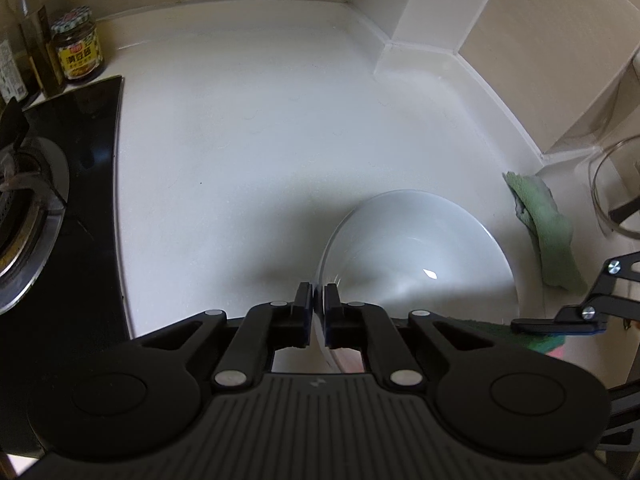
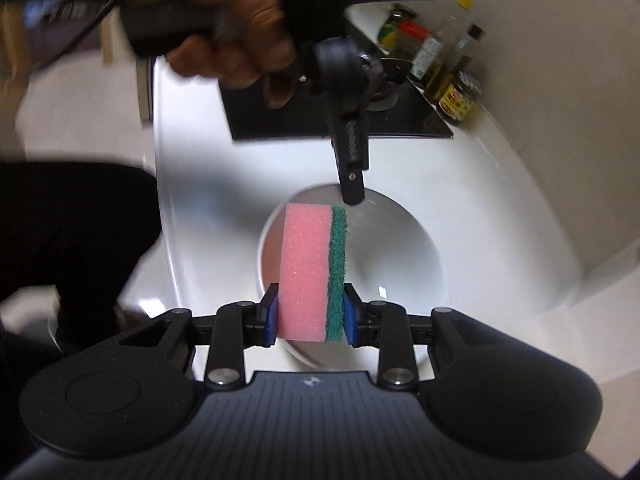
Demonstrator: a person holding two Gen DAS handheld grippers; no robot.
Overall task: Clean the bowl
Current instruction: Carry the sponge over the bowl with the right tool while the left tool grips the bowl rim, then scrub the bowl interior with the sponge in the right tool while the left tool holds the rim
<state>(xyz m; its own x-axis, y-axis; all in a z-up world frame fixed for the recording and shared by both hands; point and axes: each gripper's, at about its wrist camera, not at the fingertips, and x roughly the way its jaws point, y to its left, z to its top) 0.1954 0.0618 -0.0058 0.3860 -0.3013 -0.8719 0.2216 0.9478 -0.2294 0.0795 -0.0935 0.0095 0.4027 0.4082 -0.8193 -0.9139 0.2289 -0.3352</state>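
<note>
Pinched on the near rim of the white bowl (image 1: 420, 256), the left gripper (image 1: 319, 300) has its pads pressed together on the thin wall. Bowl sits on the white counter (image 1: 260, 140) — right gripper (image 2: 310, 316) squeezes a pink-and-green sponge (image 2: 312, 272) above it.

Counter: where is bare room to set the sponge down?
Free: the wide white counter between the stove and the back corner, beyond the bowl. Crowded: the strip right of the bowl, with a green cloth and glass jug, and the jars behind the stove.
</note>
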